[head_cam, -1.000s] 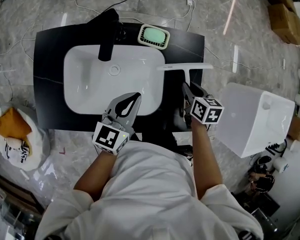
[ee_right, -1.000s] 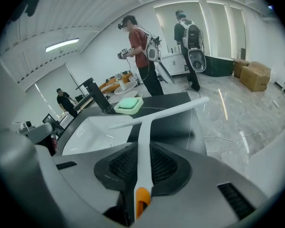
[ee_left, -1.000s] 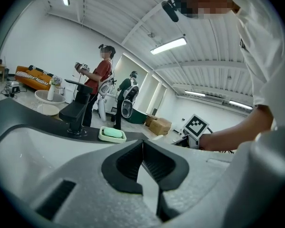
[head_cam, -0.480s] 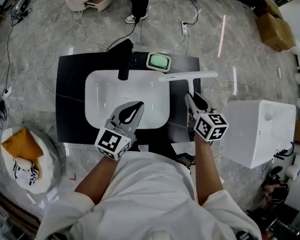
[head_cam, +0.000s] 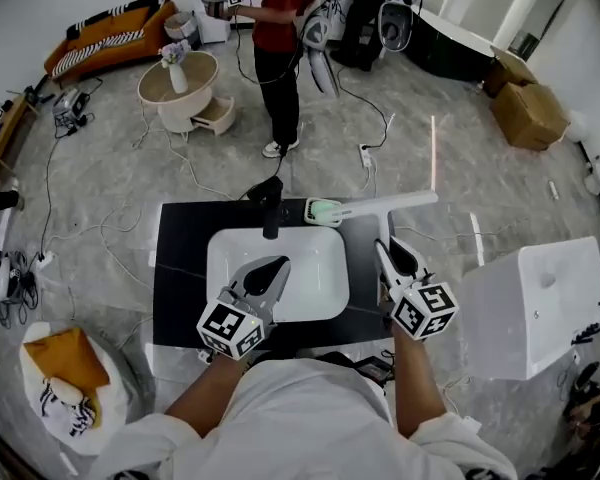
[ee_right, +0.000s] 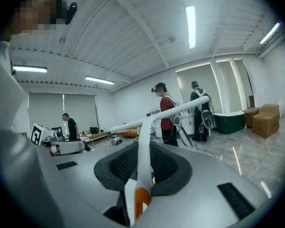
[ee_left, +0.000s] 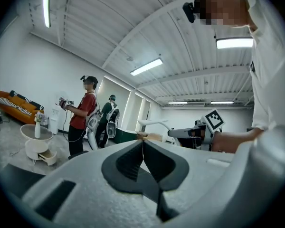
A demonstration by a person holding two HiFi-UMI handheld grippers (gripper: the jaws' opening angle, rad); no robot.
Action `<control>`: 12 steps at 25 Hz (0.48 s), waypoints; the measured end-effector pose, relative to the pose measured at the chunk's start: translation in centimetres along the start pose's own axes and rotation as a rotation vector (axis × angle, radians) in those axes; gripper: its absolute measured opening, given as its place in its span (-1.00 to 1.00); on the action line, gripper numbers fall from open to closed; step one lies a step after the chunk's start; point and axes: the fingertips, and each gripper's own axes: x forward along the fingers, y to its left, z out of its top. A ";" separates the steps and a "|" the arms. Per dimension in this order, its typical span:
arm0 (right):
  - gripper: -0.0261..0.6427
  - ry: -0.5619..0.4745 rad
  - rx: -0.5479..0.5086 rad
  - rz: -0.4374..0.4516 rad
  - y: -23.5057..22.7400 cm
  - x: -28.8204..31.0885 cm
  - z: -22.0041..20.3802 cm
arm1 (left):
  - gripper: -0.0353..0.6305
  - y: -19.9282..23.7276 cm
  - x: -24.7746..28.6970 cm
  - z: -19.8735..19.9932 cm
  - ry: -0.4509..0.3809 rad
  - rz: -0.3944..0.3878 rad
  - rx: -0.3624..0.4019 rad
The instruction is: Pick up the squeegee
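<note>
Two pairs of tongs above the white sink basin. At its near-left rim, left tongs clenched tip to tip on nothing. At its right, right tongs grasping the white squeegee by the stem, blade aloft over the basin's far-right corner. Likely risk: thin stem pivoting or slipping between the pads, top-heavy blade swinging down onto basin or black tabletop if jerked. Against a second ago: squeegee off the tabletop right of the basin, both tongs higher, more room in sight.
</note>
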 end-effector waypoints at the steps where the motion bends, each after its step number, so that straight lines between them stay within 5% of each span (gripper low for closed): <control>1: -0.68 -0.029 -0.021 0.019 0.6 -0.8 1.2 | -0.84 -0.5 -0.5 0.7 -0.010 0.004 -0.001; 12: -0.69 -0.287 -0.108 0.104 3.3 -11.0 9.9 | -0.84 -5.8 -3.9 7.6 -0.114 0.064 0.082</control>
